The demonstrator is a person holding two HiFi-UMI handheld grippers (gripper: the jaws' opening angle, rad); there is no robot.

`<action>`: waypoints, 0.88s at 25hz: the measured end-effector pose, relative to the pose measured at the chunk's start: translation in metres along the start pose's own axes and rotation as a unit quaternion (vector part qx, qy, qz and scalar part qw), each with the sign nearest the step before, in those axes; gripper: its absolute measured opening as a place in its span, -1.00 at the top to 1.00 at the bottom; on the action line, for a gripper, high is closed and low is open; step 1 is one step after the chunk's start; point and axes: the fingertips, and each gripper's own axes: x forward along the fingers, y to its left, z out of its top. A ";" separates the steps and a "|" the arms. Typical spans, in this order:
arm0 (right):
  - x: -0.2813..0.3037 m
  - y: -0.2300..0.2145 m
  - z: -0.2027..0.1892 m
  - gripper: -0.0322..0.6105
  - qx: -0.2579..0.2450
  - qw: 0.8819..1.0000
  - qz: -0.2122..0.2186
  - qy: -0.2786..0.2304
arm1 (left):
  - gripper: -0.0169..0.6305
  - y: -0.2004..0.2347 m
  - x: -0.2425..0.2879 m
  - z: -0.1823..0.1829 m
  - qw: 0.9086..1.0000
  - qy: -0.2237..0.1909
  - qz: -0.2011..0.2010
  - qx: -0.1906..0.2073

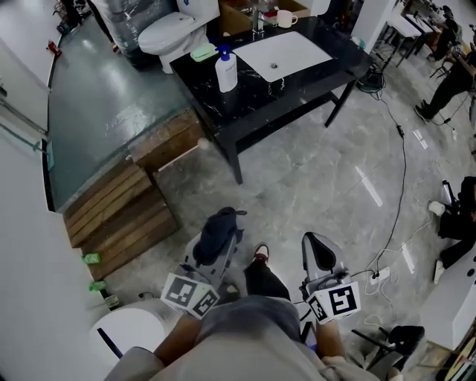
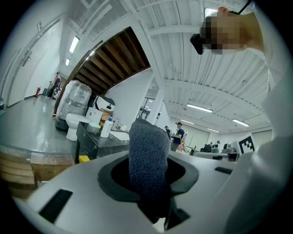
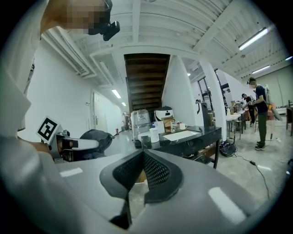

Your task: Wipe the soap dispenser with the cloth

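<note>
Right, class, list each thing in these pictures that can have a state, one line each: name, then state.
left gripper: shut on the cloth
cloth: clamped, bunched, sticking out past the jaws
right gripper: shut, nothing between its jaws
soap dispenser: upright on the black counter, beside the sink, untouched
sink: nothing in the basin
toilet: lid down
mug: upright
</note>
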 end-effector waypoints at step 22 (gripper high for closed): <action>0.110 -0.056 0.035 0.90 0.003 0.998 0.061 -0.010 | 0.57 0.050 0.095 0.044 0.998 -0.018 0.054 0.012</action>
